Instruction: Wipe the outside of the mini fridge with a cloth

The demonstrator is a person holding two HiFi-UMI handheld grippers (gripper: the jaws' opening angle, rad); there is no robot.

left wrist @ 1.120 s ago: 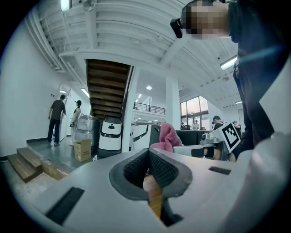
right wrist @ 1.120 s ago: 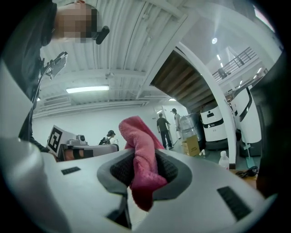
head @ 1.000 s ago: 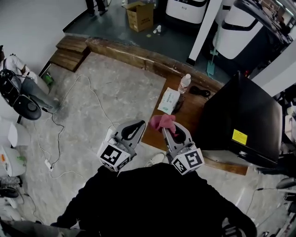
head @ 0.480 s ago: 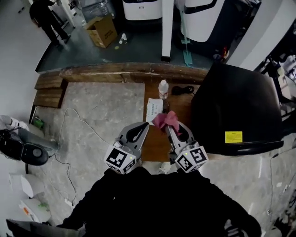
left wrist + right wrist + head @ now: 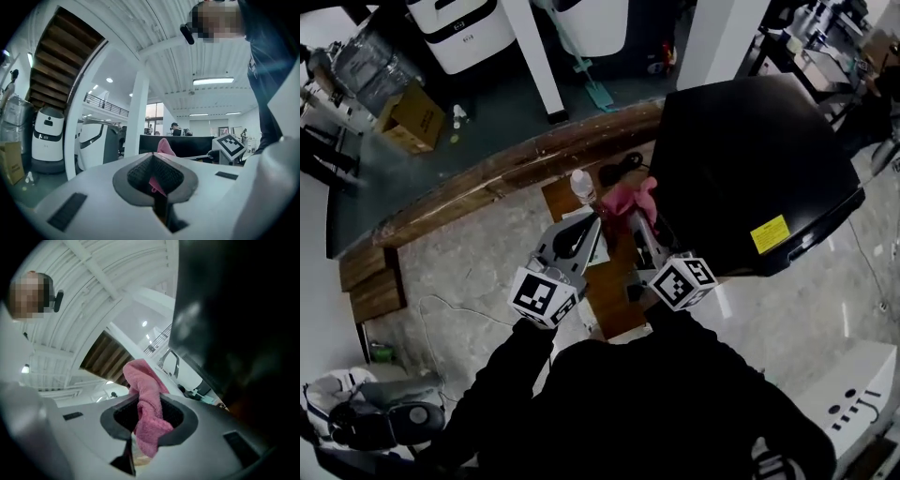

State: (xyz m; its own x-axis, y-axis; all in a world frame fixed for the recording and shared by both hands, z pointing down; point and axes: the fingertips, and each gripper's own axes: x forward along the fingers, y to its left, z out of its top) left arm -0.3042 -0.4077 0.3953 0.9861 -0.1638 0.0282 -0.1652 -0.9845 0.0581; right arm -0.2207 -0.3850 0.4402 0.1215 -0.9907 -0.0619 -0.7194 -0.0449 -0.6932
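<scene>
Since no contact btwn cloth and cabinet is seen yet, this is judged to be the approach, w/ wiping not started. The mini fridge (image 5: pixel 759 169), black and by far the biggest item, is stood on a low wooden board (image 5: pixel 614 295), prob. so it is kept off the stone floor. Its top and near side are left exposed for wiping. In the right gripper view the fridge (image 5: pixel 234 310) is seen as a dark wall close ahead, so that side is judged the first to be wiped.

The right gripper (image 5: pixel 636 217) is held just beside the fridge's near corner, jaws clamped on the pink cloth (image 5: pixel 628 199). The cloth (image 5: pixel 146 394) is pinched mid-length w/ a wad left sticking out past the tips, presumably so fabric, not plastic, gets pressed to the cabinet.

The left gripper (image 5: pixel 593 221) is held further from the fridge, alongside the right one. Its jaws are brought together w/ nothing gripped. The pink glimpsed through its hollow is judged to be the cloth beyond, not something held. It is prob. kept idle, since one tool suffices.

A plastic bottle (image 5: pixel 581 185) is stood near the fridge, on the grippers' side, and could be knocked by a wide stroke. A yellow label (image 5: pixel 769 234) is stuck on the fridge's near face, so care at its edges is advised.
</scene>
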